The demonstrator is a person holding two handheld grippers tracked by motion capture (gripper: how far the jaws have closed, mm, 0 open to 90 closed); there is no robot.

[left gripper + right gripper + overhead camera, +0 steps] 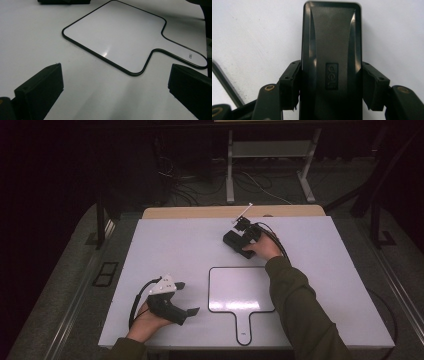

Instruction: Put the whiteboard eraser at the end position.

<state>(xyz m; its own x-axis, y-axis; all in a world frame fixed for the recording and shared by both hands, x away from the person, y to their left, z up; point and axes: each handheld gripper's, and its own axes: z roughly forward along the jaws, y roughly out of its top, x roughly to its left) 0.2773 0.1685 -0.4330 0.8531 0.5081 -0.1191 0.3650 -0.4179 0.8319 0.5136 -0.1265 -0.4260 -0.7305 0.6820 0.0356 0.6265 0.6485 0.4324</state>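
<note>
Left hand [150, 320] low at the near left, palm cupping the black two-jaw left gripper [186, 298] with its grey three-cornered plate on top, jaws spread wide and pointing right, nothing between them. Right forearm in an olive-green sleeve [295, 310] stretched forward and leftward across the middle, right hand [265, 249] wrapped around the black right gripper [331, 85], jaws clamped on both long sides of a black oblong block [331, 50].
</note>
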